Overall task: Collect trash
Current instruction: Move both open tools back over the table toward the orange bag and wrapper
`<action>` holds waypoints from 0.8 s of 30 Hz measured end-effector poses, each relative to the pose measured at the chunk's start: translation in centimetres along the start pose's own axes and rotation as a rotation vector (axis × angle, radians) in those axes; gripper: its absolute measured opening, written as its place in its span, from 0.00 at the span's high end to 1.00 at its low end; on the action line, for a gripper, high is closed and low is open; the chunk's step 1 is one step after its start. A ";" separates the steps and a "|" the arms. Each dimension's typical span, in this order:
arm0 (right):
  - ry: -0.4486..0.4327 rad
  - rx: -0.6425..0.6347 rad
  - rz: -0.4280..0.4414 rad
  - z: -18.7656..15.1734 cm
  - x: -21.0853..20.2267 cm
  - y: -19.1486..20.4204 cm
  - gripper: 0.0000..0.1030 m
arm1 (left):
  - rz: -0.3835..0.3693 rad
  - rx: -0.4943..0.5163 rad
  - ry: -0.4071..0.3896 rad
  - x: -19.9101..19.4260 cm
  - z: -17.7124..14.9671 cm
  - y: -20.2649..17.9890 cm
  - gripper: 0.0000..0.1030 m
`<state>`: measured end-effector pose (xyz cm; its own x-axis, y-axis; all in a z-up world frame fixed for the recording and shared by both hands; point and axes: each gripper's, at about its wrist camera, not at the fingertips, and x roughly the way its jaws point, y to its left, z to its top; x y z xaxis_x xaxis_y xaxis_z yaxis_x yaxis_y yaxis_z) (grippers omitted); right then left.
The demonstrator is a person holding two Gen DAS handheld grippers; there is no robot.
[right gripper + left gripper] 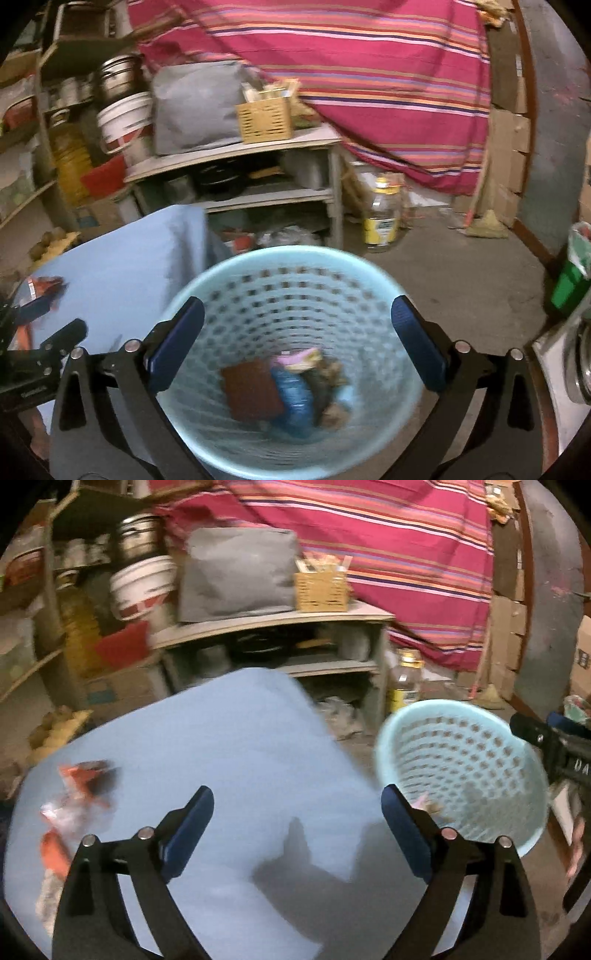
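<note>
At the left edge of the blue surface (pixel 236 746), crumpled orange-and-white wrappers (pixel 74 805) lay loose as I held the left hand-held gripper (pixel 297 830) spread wide and empty above the cloth. They looked light, soft and crackly, best pinched at a bunched fold. To the right, my right hand-held gripper (pixel 297 343), jaws equally wide with nothing between them, hung over the pale blue basket (pixel 369 280), where several scraps already sat.
</note>
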<state>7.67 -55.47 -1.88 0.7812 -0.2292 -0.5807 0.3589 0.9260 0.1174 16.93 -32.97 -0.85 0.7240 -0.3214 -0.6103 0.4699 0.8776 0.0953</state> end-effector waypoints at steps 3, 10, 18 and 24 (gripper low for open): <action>0.027 -0.036 0.016 -0.2 1.0 3.6 0.04 | 0.057 -0.031 0.000 -1.3 -1.0 4.9 0.07; 0.050 -0.144 0.073 -1.5 2.1 12.9 0.04 | 0.211 -0.131 0.021 -2.7 -2.7 17.5 0.07; 0.066 -0.274 0.147 -2.6 3.4 23.2 0.04 | 0.289 -0.266 0.075 -3.3 -5.9 28.3 0.07; 0.082 -0.281 0.229 -2.9 4.6 30.0 0.04 | 0.331 -0.308 0.127 -3.0 -8.6 33.6 0.07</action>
<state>20.54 -27.90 -3.32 0.7772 0.0082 -0.6293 0.0159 0.9993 0.0326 26.19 0.60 -2.59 0.7334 0.0231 -0.6794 0.0379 0.9965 0.0748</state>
